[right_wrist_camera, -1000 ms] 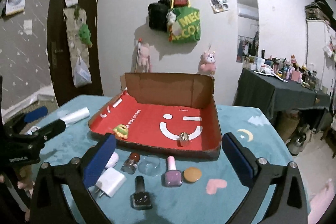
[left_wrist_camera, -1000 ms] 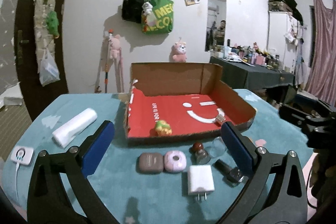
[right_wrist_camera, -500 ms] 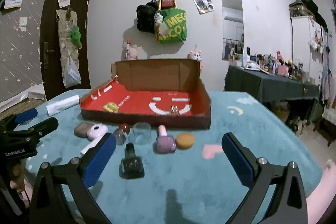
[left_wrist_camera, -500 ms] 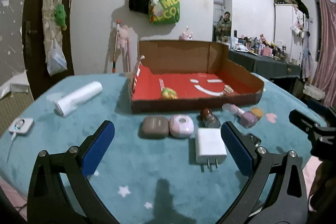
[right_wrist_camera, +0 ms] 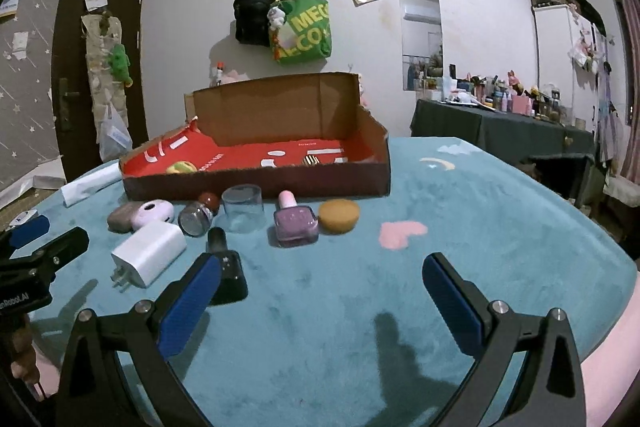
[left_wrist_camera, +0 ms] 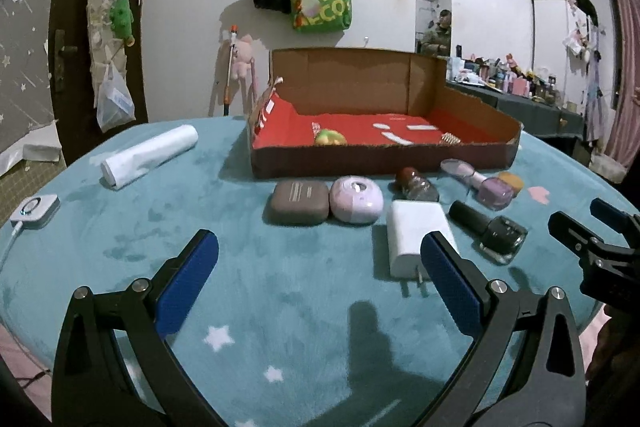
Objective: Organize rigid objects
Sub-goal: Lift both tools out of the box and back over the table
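1. My left tool (left_wrist_camera: pixel 318 267) is spread wide, gripping nothing; the white charger (left_wrist_camera: pixel 416 241) lies just ahead by its right finger.
2. My right tool (right_wrist_camera: pixel 320 287) is likewise spread; the black nail polish bottle (right_wrist_camera: pixel 225 267) touches its left finger.
3. The red cardboard box (right_wrist_camera: pixel 256 179) sits further ahead.

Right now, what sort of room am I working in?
Probably a bedroom or living space in a home: tote bag hung on the wall, cluttered dresser table, and a star-print teal blanket under the items.
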